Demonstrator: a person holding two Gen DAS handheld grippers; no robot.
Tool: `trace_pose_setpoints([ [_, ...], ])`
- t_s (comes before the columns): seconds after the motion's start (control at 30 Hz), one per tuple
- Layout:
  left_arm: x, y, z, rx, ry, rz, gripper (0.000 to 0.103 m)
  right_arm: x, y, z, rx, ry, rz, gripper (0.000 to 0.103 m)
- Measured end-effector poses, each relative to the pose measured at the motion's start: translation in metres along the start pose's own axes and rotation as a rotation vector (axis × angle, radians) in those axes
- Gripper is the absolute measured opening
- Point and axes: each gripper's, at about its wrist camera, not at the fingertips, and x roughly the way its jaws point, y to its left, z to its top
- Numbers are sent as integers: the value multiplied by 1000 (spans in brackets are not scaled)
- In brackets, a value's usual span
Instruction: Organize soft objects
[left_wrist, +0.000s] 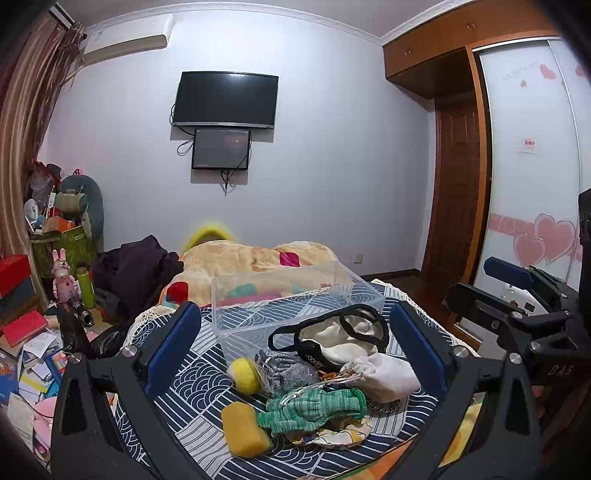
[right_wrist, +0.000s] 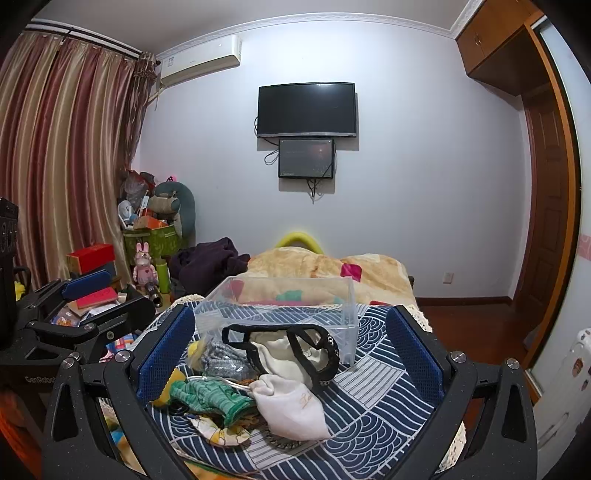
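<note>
A pile of soft objects lies on a blue patterned cloth (left_wrist: 199, 373): a yellow sponge (left_wrist: 244, 428), a yellow ball (left_wrist: 245, 374), a grey knit item (left_wrist: 286, 369), a green glove (left_wrist: 314, 408), a white drawstring pouch (left_wrist: 384, 374) and a cream bag with black straps (left_wrist: 332, 334). A clear plastic bin (left_wrist: 291, 306) stands empty behind them. My left gripper (left_wrist: 295, 350) is open around the pile, above it. My right gripper (right_wrist: 291, 354) is open too, over the glove (right_wrist: 207, 397), pouch (right_wrist: 291, 406) and bag (right_wrist: 284, 350), with the bin (right_wrist: 280, 306) behind.
A beige blanket (left_wrist: 255, 258) covers the bed behind the bin. Dark clothes (left_wrist: 140, 273) lie to its left. Books, boxes and toys (left_wrist: 33, 332) clutter the floor at left. A wardrobe (left_wrist: 532, 166) and a door stand at right.
</note>
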Motion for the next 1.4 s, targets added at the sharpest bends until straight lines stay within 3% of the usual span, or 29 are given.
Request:
trace_pose_setpoints([
  [0.9,2,2,-2,2,5,0,103,1,-1,1,2,3,-2,103],
  [1.0,8,6,-8,4,32,-7,103,6,-3,-2,9,19,0,103],
  [1.17,33,18,-34,24,156,20,103,23,-7,-15,23,88,8,103],
  [1.4,61,43,-69,-25,292,66,103,53,-13,-44,24,236,3,103],
])
